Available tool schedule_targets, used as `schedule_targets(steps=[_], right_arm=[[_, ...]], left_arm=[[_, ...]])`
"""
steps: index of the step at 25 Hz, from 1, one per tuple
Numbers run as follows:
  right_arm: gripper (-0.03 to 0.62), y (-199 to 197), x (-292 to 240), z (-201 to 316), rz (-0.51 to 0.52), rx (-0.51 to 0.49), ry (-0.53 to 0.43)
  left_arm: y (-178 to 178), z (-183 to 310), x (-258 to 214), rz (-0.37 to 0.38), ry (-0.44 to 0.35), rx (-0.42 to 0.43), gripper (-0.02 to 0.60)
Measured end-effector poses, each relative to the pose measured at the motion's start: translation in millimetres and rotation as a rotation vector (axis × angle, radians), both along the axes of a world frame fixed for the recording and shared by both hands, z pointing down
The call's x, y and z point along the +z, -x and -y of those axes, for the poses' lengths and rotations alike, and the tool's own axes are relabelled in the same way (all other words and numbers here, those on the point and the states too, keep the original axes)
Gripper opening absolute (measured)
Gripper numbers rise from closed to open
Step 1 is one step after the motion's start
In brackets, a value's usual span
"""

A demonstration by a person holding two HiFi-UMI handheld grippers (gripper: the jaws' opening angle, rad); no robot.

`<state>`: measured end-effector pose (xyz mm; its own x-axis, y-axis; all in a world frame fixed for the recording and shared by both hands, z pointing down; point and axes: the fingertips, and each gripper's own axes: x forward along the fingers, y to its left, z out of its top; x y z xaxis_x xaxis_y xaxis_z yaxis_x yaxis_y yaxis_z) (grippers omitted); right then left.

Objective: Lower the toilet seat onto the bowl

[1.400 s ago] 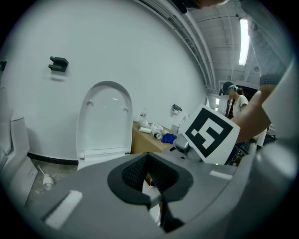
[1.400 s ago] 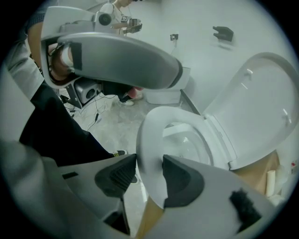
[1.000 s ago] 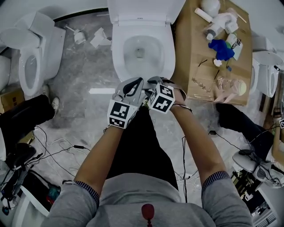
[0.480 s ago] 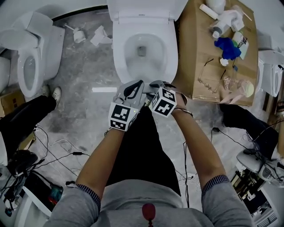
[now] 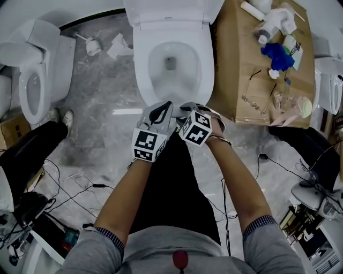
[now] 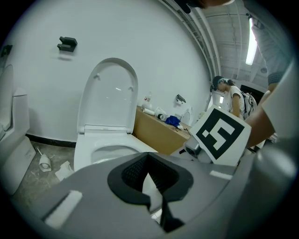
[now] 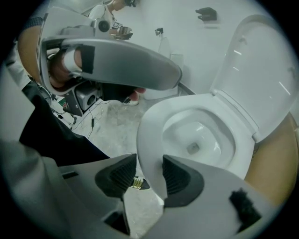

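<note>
The white toilet [image 5: 143, 80] stands at the top middle. Its seat [image 5: 201, 64] lies flat on the bowl and its lid [image 5: 171, 10] stands upright behind. Both grippers hang side by side at the bowl's front edge. In the right gripper view my right gripper [image 7: 149, 175] is open, with the seat's front rim [image 7: 152, 126] showing between the jaws; floor shows between the left pad and the rim. My left gripper [image 6: 149, 172] points at the bowl [image 6: 100, 149] and the raised lid [image 6: 110, 93], its pads [image 6: 133, 175] meeting at the tips with nothing held.
A cardboard box [image 5: 238, 80] with a blue cloth [image 5: 278, 56], bottles and small items stands right of the toilet. Other toilets stand at the left [image 5: 32, 80] and right [image 5: 327, 80]. Cables [image 5: 69, 176] and scraps [image 5: 118, 45] lie on the floor. A person's dark-trousered leg [image 5: 27, 144] is at left.
Both grippers stay at the bowl's front edge. Only the head camera has drifted a little, so the scene sits slightly differently in the view.
</note>
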<state>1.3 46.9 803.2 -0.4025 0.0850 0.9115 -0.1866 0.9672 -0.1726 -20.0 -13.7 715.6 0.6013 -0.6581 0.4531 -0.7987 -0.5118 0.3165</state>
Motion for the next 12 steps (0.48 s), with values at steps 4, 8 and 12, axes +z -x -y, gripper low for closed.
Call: schedule_targets(steps=[4,8,12], right_arm=[[0.189,1,12,-2,0.005,0.024,0.016],[0.189,-1,24,-4,0.006,0.043,0.026],[0.189,-1,36,-6,0.017,0.075,0.036]], left_arm=[[8,2,15,0.009,0.008,-0.017,0.006],[13,-1,32,0.016,0.027,-0.033,0.006],[16,-7,47,0.024,0.046,-0.036,0.006]])
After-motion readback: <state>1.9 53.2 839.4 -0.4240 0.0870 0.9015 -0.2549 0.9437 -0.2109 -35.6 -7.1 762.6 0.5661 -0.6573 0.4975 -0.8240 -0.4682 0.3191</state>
